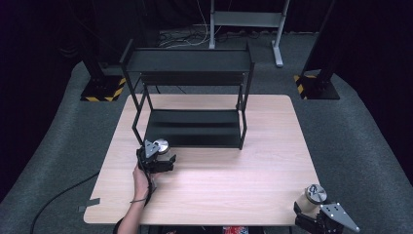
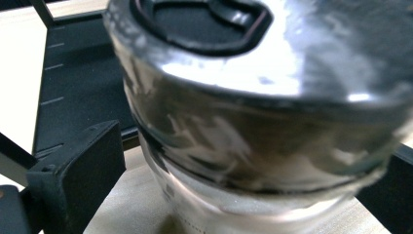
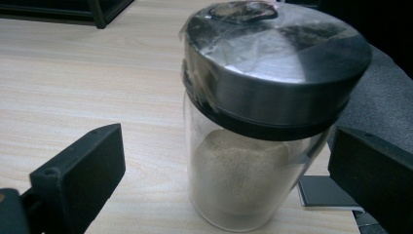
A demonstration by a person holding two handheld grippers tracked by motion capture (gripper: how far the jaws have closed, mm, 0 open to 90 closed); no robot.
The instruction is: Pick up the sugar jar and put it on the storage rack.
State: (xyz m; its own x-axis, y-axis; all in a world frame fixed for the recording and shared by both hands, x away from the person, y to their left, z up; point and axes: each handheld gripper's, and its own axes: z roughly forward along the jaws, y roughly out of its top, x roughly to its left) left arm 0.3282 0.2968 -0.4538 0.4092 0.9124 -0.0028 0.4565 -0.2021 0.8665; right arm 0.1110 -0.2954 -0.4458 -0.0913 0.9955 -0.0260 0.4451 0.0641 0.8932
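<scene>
Left gripper view puts a steel-lidded jar (image 2: 253, 122) between the wide-spread jaws of the left gripper (image 1: 157, 157), no pad pressing it. At the high view's lower right, the right gripper (image 1: 311, 212) likewise gapes around a second jar (image 3: 258, 141) of pale powder, without contact.

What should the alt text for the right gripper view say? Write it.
A clear glass jar with a metal lid, part-filled with pale powder, stands on a light wooden table between the right tool's two open black jaws, neither touching it. A black rack's edge shows top left.
</scene>
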